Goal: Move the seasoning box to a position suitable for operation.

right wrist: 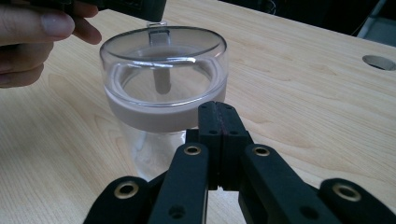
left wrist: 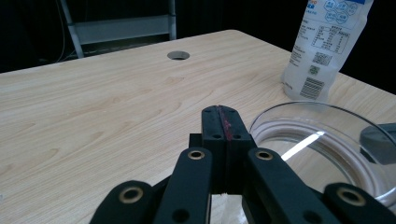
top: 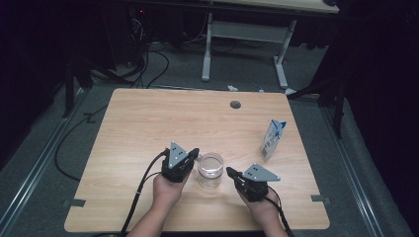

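1. Here we are at the pale wood-grain worktop point(top: 148, 123), and both hands are parked either side of a clear glass jar point(top: 210, 170) near the front edge, the jar standing upright between the two tools.
2. The left tongs point(top: 194, 153) sit pressed together, nothing pinched; from the high view their tip looks to be at the jar's rim, and in the right gripper view a black tip hangs at the far lip (touching or just above, I cannot tell).
3. The right tongs point(top: 229, 171) are likewise shut tight and empty, pointing at the jar's side from just beside it, not yet on it.
4. My read: flanking the jar like this sets up one tool to steady it while the other works at the mouth, though neither has a grip.
5. Materials now. The jar is transparent with a wide round mouth, a thick lip and a frosted-looking band below the rim point(right wrist: 163, 114); smooth and rounded, so it could slip in hard jaws.
6. The tongs themselves are matte black linkages with brass-coloured pivots, and a reddish strip runs down the seam of the closed left pair point(left wrist: 227, 126).
7. Off to the right stands a small white and blue carton point(top: 272, 138) with a gabled top, printed panel and barcode, well apart from the jar (waiting its turn, perhaps).
8. A round cable hole point(top: 235, 104) marks the worktop's far side.
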### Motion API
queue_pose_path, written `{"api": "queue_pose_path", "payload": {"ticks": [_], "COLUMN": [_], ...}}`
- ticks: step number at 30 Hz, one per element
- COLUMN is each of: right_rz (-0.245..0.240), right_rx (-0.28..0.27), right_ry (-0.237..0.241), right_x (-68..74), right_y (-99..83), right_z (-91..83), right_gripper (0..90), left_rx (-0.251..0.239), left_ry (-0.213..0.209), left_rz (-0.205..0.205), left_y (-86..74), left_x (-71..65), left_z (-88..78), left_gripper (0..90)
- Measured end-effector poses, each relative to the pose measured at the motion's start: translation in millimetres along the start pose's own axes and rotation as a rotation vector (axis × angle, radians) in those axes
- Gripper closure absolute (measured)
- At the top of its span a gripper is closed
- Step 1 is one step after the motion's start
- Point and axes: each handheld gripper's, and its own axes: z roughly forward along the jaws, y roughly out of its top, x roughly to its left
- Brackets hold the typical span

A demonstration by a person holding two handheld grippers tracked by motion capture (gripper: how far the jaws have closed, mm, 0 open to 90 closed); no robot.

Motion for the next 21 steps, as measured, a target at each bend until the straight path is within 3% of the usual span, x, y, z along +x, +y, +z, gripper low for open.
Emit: {"api": "queue_pose_path", "payload": {"ticks": [21], "right_rz": [-0.02], "right_rx": [-0.007], "right_ry": [0.014], "right_x": [5.4], "right_y": [1.9], "right_z": [0.2], "right_gripper": [90.0], "left_rx": [-0.001], "left_ry": [0.003], "left_rz": [-0.01], "left_y": [-1.5], "left_x": [1.8], "left_z": [0.1], "left_gripper": [90.0]}}
